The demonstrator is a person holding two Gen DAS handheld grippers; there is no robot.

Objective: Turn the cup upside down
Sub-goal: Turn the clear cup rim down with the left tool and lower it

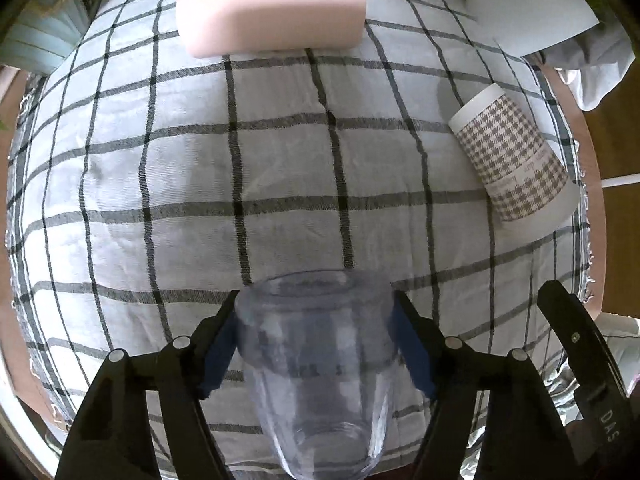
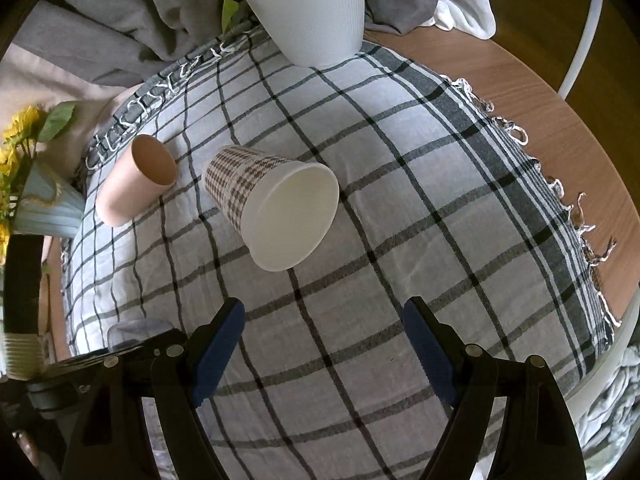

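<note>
The clear plastic cup [image 1: 316, 364] sits clamped between the blue pads of the left gripper [image 1: 316, 344], held by its wider upper band, with the narrower base toward the camera and the mouth pointing away over the checked cloth [image 1: 200, 184]. Gripping across the widest ring probably gives the fingers a firm seat, so the cup can be turned without slipping. It appears lifted off the cloth, though contact underneath is hidden.

Beyond the clear cup, to the right, a houndstooth paper cup [image 1: 516, 156] lies on its side on the cloth; farther off, a pink cup [image 1: 272, 4] also lies on its side. Both look like candidates for the same flipping, left where they can be reached.

The right gripper [image 2: 324, 344] hovers over the cloth with its fingers wide apart and nothing between them, facing the open mouth of the houndstooth paper cup. A white plant pot [image 2: 308, 8] stands at the cloth's far edge, and the wooden tabletop [image 2: 520, 80] shows beside the fringe.
</note>
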